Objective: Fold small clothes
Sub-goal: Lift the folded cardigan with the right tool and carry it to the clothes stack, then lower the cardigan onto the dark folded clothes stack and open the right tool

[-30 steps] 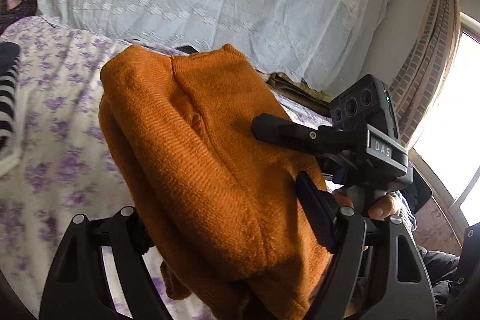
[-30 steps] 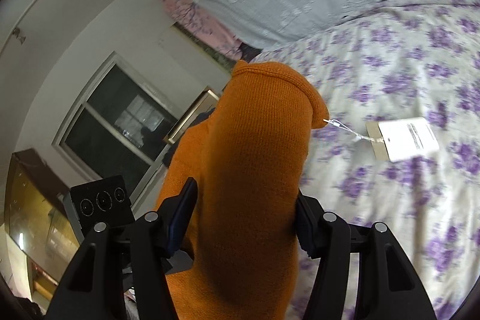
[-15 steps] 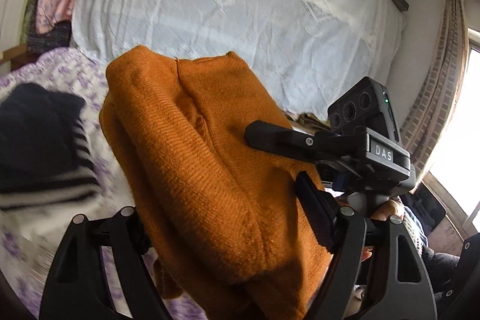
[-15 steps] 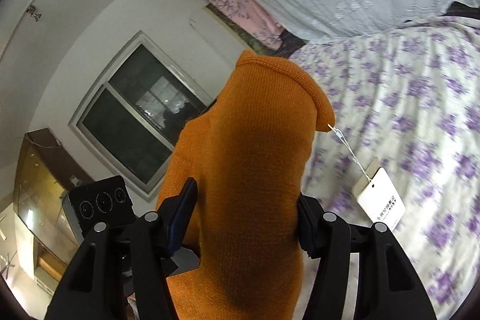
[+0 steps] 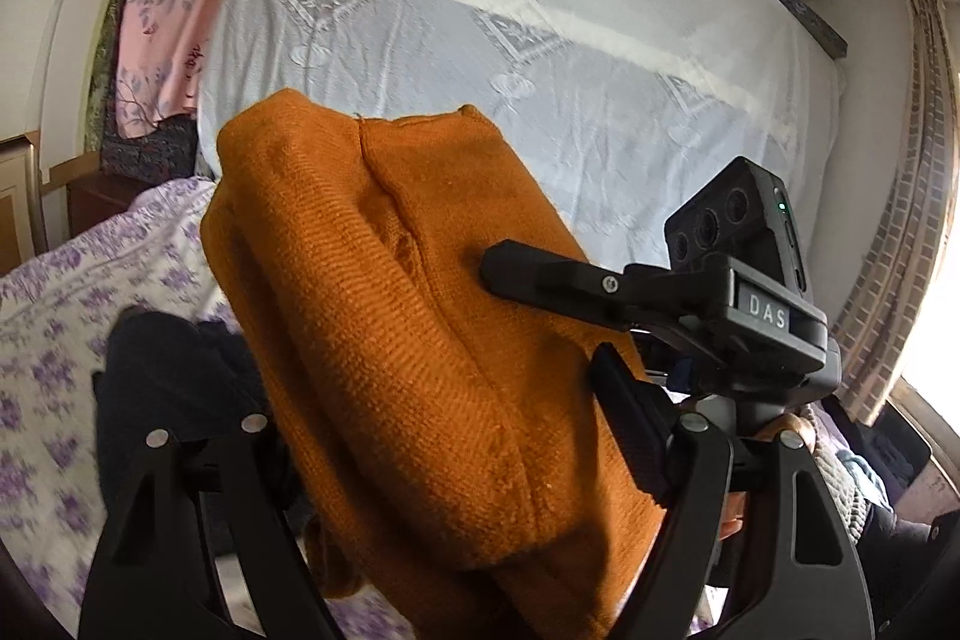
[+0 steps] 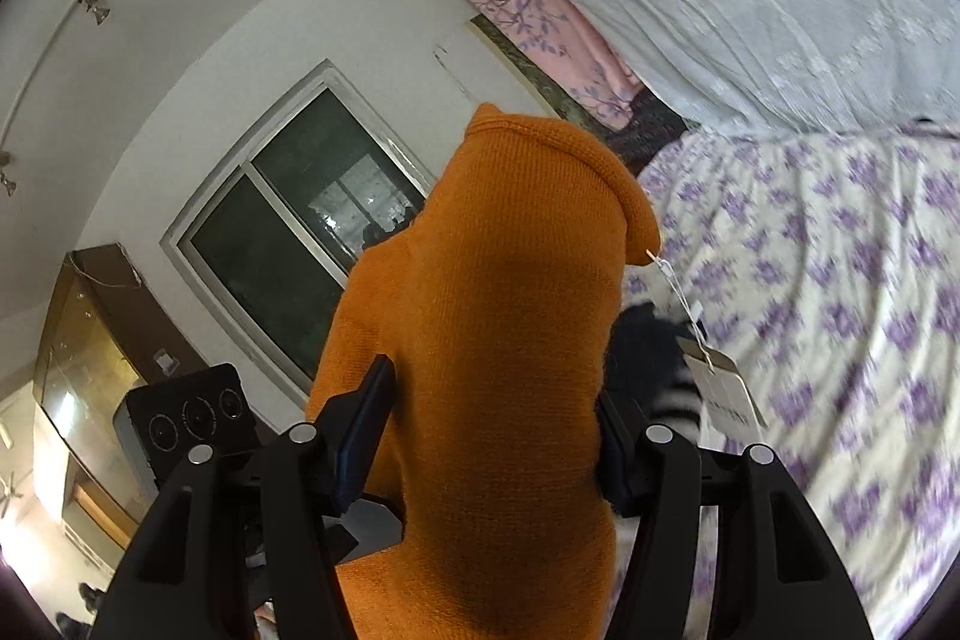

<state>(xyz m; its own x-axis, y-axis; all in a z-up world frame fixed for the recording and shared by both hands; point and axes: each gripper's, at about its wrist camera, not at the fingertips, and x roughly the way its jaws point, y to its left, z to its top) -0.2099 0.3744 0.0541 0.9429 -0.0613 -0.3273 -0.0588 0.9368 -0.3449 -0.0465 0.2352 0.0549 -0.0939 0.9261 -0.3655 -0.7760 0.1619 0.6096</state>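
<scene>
Left wrist view: my left tool [image 5: 444, 430] is clamped on a folded orange knit sweater [image 5: 420, 340], the thick bundle filling the gap between its two fingers, with the right-hand pad [image 5: 624, 424] pressed into the knit. The sweater is lifted clear of the bed [image 5: 54, 316], whose sheet is white with purple flowers, and it leans up and away from me toward the big white lace-covered pile [image 5: 540, 40] behind. My right tool [image 5: 498, 271] comes in from the right, one black finger [image 5: 540, 274] lying against the side of the sweater, and I can see my hand [image 5: 786, 427] under its body. Below the sweater, on the bed, lies a dark garment [image 5: 168, 376]. Right wrist view: my right tool [image 6: 492, 430] grips the same sweater [image 6: 492, 328], both pads tight on the knit, the fabric rising between them to a rounded folded end at the top. A paper tag [image 6: 723, 388] hangs from that end on a thin string, dangling to the right over the bed [image 6: 840, 280]. Just beside the right finger a dark-and-white striped garment [image 6: 666, 370] shows on the sheet. To the left the other tool's camera block [image 6: 186, 415] sits low, with a window [image 6: 300, 250] in the white wall behind it.
</scene>
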